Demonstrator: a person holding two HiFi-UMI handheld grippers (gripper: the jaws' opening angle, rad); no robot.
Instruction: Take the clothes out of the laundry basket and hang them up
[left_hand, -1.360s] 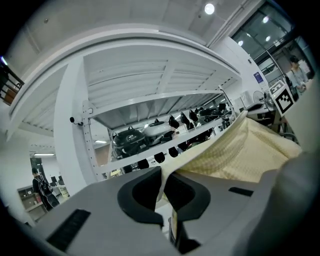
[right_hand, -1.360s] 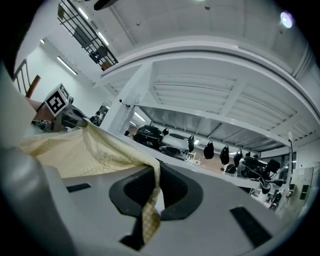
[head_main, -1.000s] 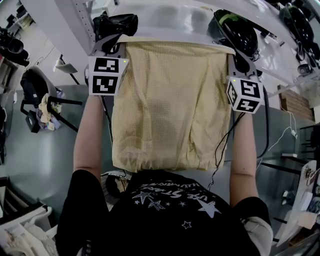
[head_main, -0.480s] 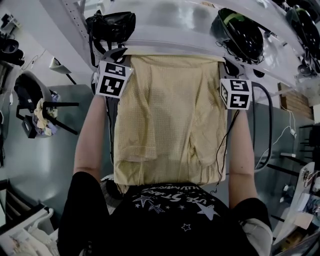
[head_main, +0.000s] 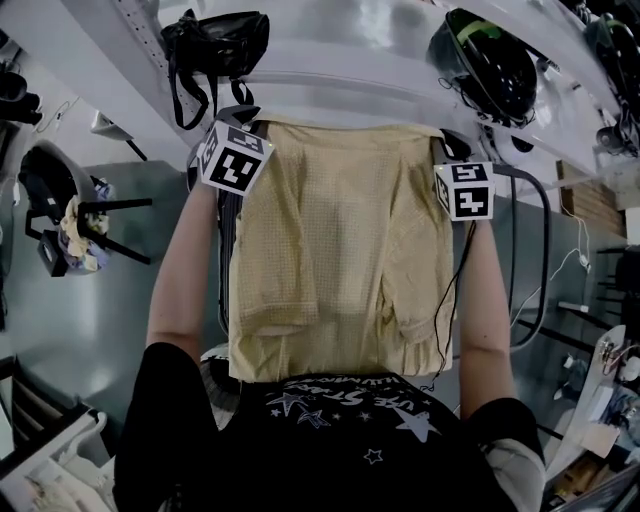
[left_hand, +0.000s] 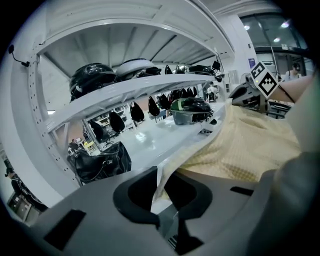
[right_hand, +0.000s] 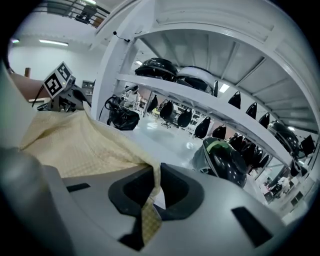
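Yellow garment, one top corner clamped in the left gripper, the other in the right gripper, jaws just easing.

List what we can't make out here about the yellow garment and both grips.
- Lower hem of the yellow garment: head view, behind the person's torso.
- Pinch of the left gripper and right gripper: head view, behind their marker cubes; the gripper views show cloth clamped.
- Garment's cut: gripper views show only a bunched edge.
- Hanger or rail: in no view.
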